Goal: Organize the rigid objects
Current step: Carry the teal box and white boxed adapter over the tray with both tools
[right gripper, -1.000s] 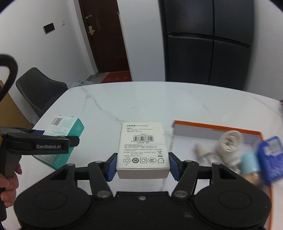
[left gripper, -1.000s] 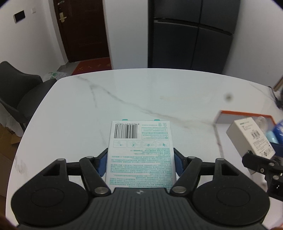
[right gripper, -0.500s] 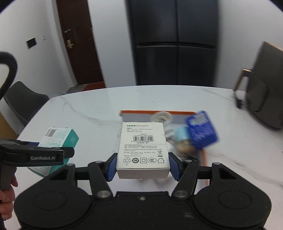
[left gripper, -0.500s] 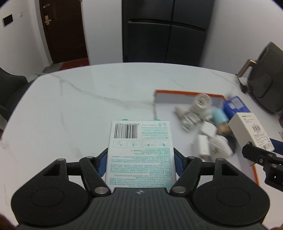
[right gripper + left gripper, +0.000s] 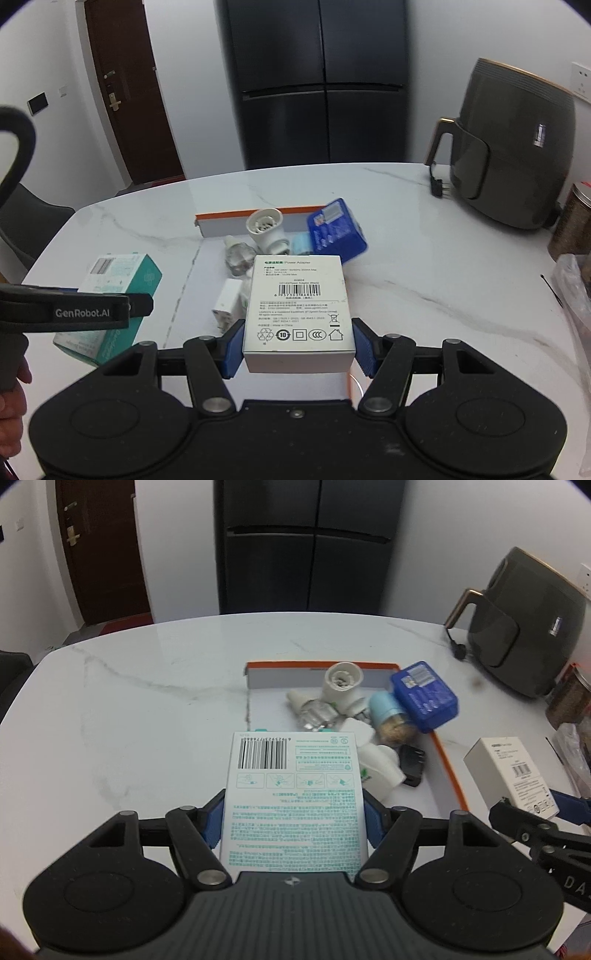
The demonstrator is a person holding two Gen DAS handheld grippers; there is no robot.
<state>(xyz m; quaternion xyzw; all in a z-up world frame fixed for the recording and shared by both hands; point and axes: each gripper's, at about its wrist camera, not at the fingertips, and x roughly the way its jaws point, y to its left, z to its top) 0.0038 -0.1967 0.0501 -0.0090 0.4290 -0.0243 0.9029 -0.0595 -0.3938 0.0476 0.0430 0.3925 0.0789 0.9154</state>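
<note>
The left gripper [image 5: 293,821] is clenched on a teal-and-white box [image 5: 293,794]: the box sits flat between the blue fingers [image 5: 213,823], its barcode end pointing forward past their tips toward the orange-rimmed tray [image 5: 448,771]. The right gripper [image 5: 298,345] grips a white power adapter box [image 5: 299,306] the same way, blue fingers [image 5: 232,347] pressed to both its sides, label facing up.

Taking the tray as landmark: it lies on the white marble surface [image 5: 129,720], and both held boxes hang above its near end, the teal one toward its left edge, the white one toward its right edge. Inside the tray, crowded toward its far and right parts, lie a blue case [image 5: 424,696], a white cylindrical plug piece [image 5: 341,681], a light-blue capped bottle [image 5: 386,716], a black adapter [image 5: 412,764] and small white chargers [image 5: 225,304]. The tray's near left floor is bare. Left of the tray the surface is open; right of it stands a dark air fryer [image 5: 513,147].
</note>
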